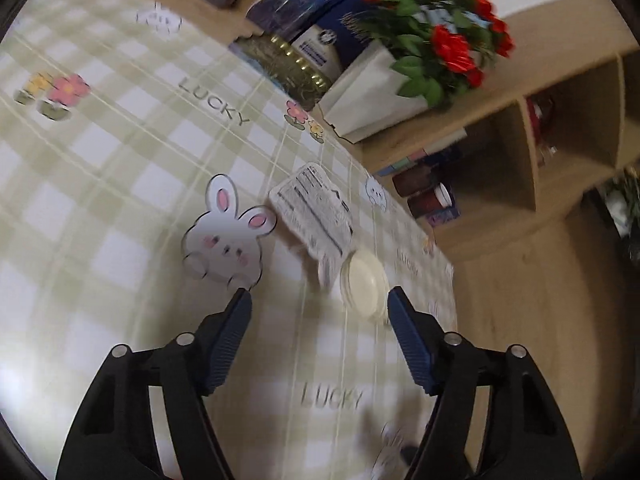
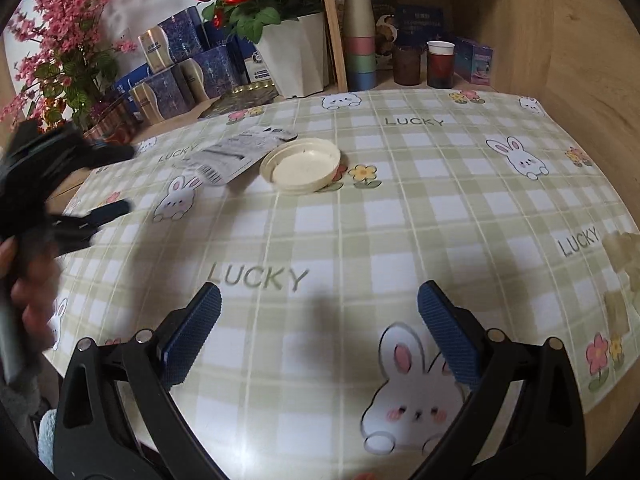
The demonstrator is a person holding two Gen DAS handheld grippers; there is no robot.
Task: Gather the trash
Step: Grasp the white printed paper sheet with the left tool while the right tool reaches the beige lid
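Observation:
A round cream lid (image 1: 364,286) lies upside down on the checked tablecloth (image 1: 120,160), next to a flat clear wrapper with black print (image 1: 312,212). My left gripper (image 1: 317,296) is open just short of the lid, whose edge sits near the right fingertip; nothing is pressed between the pads. In the right wrist view the lid (image 2: 302,164) and wrapper (image 2: 236,152) lie in the middle distance. The left gripper (image 2: 120,180) comes in from the left, blurred, held by a hand (image 2: 28,292). My right gripper (image 2: 320,291) is open above the bare cloth, well short of the lid.
A white pot of red flowers (image 2: 298,56) and blue boxes (image 2: 188,68) stand at the table's back. Stacked cups (image 2: 360,40) and brown jars (image 2: 440,64) fill a wooden shelf. A wooden wall (image 2: 580,60) bounds the right side. Pink blossoms (image 2: 60,40) stand at the back left.

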